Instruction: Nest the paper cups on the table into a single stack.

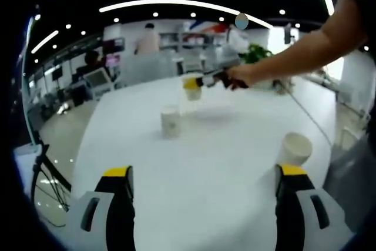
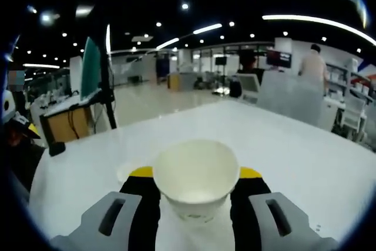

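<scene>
right gripper (image 2: pixel 194 189) clamps cup (image 2: pixel 195 177) | left gripper (image 1: pixel 202 183) gapes, empty | risk: held cup, seemingly off-axis, topples far cup (image 1: pixel 170 121) when nesting

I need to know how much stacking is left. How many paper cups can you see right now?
3. One cup sits clamped in the right gripper. A second cup stands mid-table, and a third cup stands just past the open left gripper's right jaw. More may be hidden.
</scene>
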A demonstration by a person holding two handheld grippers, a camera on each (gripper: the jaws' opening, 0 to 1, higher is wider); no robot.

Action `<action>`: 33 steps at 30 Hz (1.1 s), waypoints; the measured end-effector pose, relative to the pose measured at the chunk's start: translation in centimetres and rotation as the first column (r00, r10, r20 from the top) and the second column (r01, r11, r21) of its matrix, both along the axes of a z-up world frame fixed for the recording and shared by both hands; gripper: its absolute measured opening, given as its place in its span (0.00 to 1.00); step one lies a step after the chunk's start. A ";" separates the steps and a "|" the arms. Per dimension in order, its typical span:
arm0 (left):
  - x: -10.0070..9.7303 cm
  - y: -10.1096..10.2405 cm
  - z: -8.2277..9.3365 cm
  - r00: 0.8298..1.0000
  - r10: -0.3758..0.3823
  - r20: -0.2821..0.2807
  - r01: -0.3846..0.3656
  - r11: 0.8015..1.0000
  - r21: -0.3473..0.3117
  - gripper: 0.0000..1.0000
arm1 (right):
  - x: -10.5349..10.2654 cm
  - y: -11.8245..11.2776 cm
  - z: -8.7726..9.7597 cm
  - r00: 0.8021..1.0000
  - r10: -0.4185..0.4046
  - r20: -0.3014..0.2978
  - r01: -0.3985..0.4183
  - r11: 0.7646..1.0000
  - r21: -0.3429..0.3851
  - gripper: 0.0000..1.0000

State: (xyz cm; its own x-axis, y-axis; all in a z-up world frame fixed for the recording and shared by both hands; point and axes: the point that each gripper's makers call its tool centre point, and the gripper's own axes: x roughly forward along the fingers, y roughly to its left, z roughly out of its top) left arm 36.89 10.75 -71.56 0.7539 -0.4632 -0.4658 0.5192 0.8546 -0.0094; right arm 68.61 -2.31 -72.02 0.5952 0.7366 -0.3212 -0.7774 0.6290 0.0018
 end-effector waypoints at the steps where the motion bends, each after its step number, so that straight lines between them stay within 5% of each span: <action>1: 0.0 0.0 0.0 1.000 0.000 0.000 0.000 1.000 0.001 0.99 | 0.0 0.0 0.2 1.000 -0.001 0.005 0.001 1.000 -0.002 0.43; 12: 0.0 -0.1 0.8 1.000 -0.001 0.001 0.001 1.000 -0.006 0.99 | 0.5 -0.6 2.8 1.000 0.002 0.029 -0.002 1.000 -0.008 0.42; 33: 0.0 -0.5 1.5 1.000 -0.011 0.002 0.012 0.999 -0.031 0.99 | -2.8 -1.1 6.0 1.000 -0.007 0.024 0.007 1.000 0.007 0.42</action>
State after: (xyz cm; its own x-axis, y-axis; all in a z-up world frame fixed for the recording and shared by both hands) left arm 36.89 10.27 -70.08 0.7492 -0.4860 -0.4500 0.5291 0.8479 -0.0347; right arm 65.82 -3.45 -66.06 0.6076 0.7346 -0.3019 -0.7730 0.6342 -0.0127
